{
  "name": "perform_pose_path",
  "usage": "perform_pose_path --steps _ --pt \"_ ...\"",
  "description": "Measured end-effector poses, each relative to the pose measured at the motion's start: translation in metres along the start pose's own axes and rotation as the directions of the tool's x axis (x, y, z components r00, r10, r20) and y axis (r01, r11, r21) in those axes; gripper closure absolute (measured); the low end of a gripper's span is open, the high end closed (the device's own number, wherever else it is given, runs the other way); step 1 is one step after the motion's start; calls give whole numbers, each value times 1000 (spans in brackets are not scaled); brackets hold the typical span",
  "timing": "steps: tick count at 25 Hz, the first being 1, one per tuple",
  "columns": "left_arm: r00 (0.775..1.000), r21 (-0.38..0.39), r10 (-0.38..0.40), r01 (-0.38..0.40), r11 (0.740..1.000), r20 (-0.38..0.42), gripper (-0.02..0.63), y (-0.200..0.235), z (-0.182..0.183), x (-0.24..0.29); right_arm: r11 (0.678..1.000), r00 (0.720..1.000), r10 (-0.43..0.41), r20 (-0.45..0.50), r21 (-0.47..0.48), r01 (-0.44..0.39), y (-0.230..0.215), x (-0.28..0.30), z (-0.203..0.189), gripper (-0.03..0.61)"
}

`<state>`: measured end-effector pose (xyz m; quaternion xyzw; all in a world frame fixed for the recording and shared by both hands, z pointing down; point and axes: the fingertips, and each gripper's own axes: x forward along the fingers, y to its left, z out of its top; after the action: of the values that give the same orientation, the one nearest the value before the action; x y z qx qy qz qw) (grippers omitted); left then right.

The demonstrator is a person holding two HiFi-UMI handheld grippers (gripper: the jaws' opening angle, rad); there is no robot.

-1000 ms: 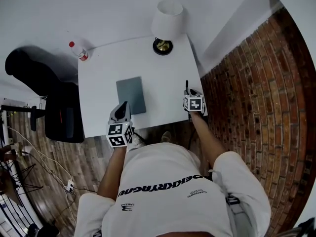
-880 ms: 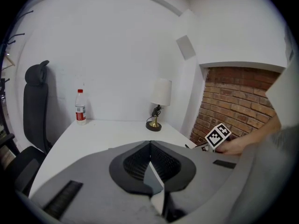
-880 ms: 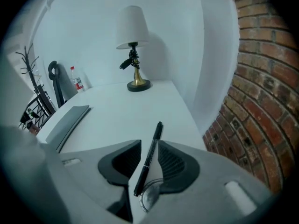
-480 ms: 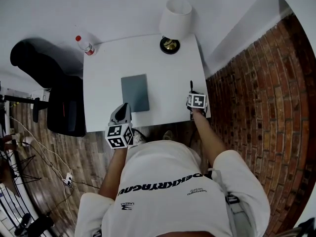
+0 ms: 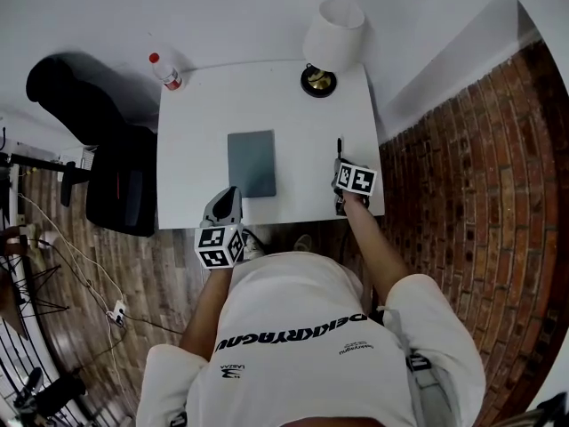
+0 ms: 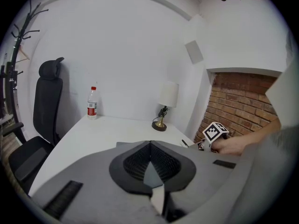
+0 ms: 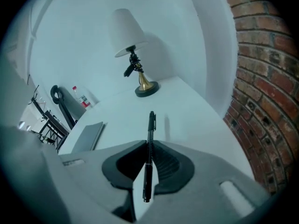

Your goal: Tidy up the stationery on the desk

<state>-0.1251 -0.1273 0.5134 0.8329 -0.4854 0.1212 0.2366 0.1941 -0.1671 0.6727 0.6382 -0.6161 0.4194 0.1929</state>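
A black pen point(image 7: 150, 148) is clamped between the jaws of my right gripper point(image 7: 149, 146), its tip pointing out over the white desk point(image 5: 204, 149); its shadow falls on the desk beside it. In the head view the pen point(image 5: 339, 147) sticks out ahead of the right gripper point(image 5: 340, 173) near the desk's right edge. A grey notebook point(image 5: 252, 163) lies flat mid-desk, also seen as the notebook point(image 7: 88, 136) at left. My left gripper point(image 5: 226, 205) hovers at the desk's front edge just before the notebook, jaws shut with nothing between them point(image 6: 150, 146).
A table lamp point(image 5: 331, 44) with a white shade stands at the back right corner. A water bottle point(image 5: 166, 69) with a red cap stands at the back left. A black office chair point(image 5: 89, 149) is left of the desk. A brick wall point(image 5: 471, 176) runs along the right.
The head view has shifted, so the desk sits further right in frame. The right gripper still holds the pen; the left gripper has stayed near the front edge.
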Motion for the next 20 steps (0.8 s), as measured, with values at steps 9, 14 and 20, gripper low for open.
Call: perform_pose_path --steps 9,14,20 --pt "1000 11 12 -12 1000 2 616 7 -6 -15 988 988 152 -24 41 -151 88 27 -7 540" --pt "1000 12 23 -23 1000 5 616 15 -6 -23 982 982 186 -44 45 -184 123 39 -10 539" --pt "1000 15 13 -13 1000 3 615 19 -9 -28 978 976 204 -74 53 -200 152 53 -12 538"
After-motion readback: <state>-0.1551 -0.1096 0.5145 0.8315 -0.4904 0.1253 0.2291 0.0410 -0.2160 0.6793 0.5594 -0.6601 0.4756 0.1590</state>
